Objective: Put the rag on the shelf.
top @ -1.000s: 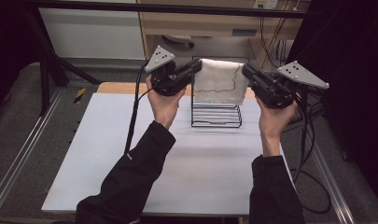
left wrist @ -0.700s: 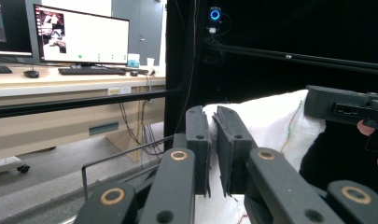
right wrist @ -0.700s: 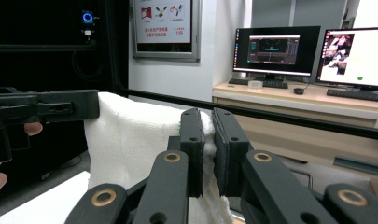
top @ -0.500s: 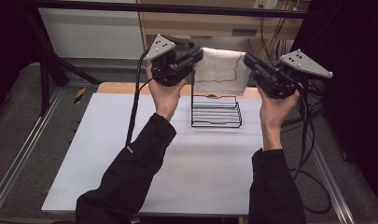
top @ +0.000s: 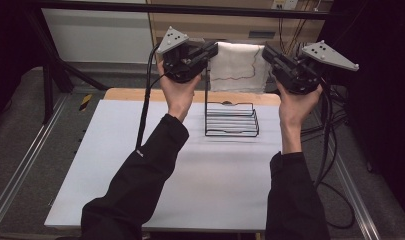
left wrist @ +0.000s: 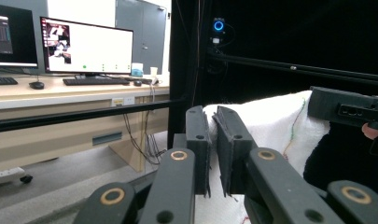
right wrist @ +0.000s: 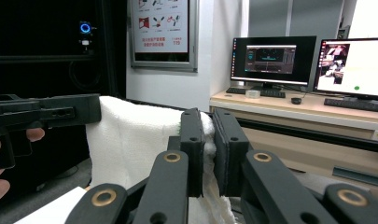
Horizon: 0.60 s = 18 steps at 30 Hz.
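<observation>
Both tongs clamp the white towel: left gripper (top: 210, 50) on one top corner, right gripper (top: 266, 52) on the other. Towel (top: 238, 67) hangs stretched above the wire rack (top: 231, 120), clear of it. White table (top: 190, 185) around rack open. Monitors (left wrist: 86, 45) and desk beyond.

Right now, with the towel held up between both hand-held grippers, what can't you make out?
- Towel lower edge: high view, hidden behind the wire rack.
- Towel corner in the left hand-held gripper: covered by the shut jaws.
- Corner in the right hand-held gripper: likewise covered.
- Towel bottom: cut off by the lower edge of both gripper views.
</observation>
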Motion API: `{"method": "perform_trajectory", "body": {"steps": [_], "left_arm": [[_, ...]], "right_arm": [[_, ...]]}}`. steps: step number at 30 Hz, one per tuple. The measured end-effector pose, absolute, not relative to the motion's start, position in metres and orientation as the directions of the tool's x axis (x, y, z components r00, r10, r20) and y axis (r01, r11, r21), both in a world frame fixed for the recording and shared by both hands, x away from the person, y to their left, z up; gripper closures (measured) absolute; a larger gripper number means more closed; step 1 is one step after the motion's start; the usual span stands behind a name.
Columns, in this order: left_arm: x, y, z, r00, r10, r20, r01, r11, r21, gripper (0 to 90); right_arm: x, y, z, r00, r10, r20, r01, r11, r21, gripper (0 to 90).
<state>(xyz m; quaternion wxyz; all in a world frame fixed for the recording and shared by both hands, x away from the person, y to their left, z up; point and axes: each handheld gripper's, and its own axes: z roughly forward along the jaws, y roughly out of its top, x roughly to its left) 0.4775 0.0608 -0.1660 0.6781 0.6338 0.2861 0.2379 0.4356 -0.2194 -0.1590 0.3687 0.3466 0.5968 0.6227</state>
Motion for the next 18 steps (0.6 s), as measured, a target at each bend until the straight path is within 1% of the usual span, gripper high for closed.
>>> {"method": "perform_trajectory", "body": {"steps": [13, 18], "left_arm": [[0.493, 0.061, -0.156, 0.706, 0.703, -0.086, 0.046, 0.075, 0.996, 83.8], [0.497, 0.059, -0.152, 0.699, 0.712, -0.067, 0.036, 0.059, 0.998, 83.8]], "right_arm": [[0.453, -0.216, -0.149, -0.484, 0.875, -0.019, -0.043, -0.003, 0.999, 83.5], [0.460, -0.218, -0.146, -0.482, 0.876, -0.008, -0.038, -0.012, 0.999, 83.5]]}}
